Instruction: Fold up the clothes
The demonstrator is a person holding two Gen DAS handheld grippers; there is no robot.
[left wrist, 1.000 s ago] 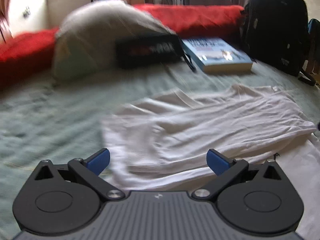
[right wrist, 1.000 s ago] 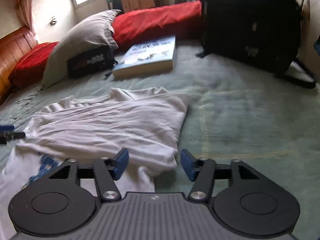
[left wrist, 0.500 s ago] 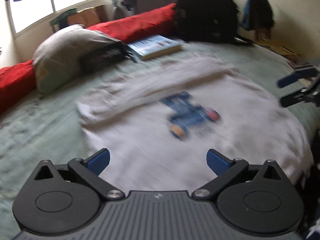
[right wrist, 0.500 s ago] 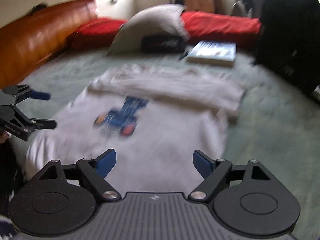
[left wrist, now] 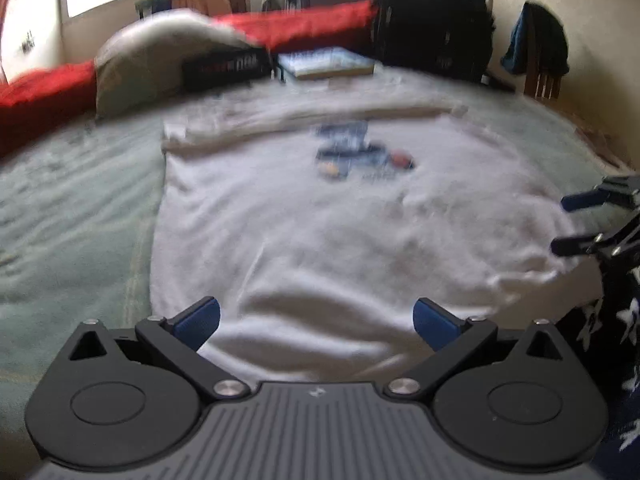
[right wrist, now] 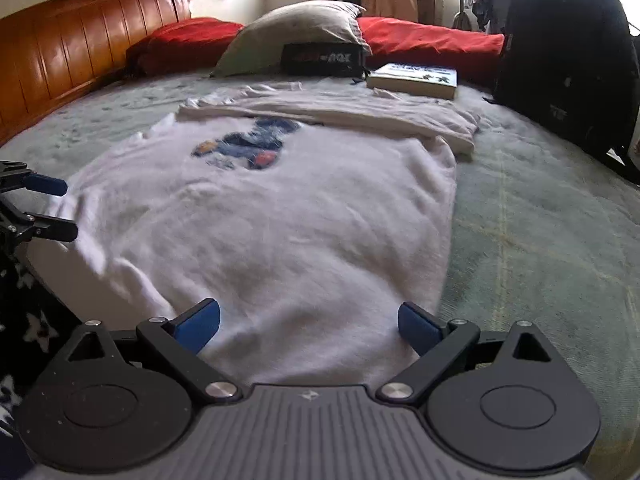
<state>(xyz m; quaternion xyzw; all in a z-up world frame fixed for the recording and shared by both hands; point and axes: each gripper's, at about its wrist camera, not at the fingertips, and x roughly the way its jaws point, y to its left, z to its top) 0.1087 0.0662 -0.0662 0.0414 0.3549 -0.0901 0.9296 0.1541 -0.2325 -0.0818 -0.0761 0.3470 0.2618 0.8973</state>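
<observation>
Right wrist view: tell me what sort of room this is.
Most likely a bedroom. A white printed T-shirt lies on a pale green bedspread, with a carved reddish wooden headboard at the left and a grey pillow against red cushions.

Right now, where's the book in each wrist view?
Left wrist: the book lies top centre, blurred, beyond the white T-shirt.
Right wrist: the book lies upper right of centre, beyond the T-shirt's folded top.
Shared landmark: the black pouch just left of it, against the grey pillow.
</observation>
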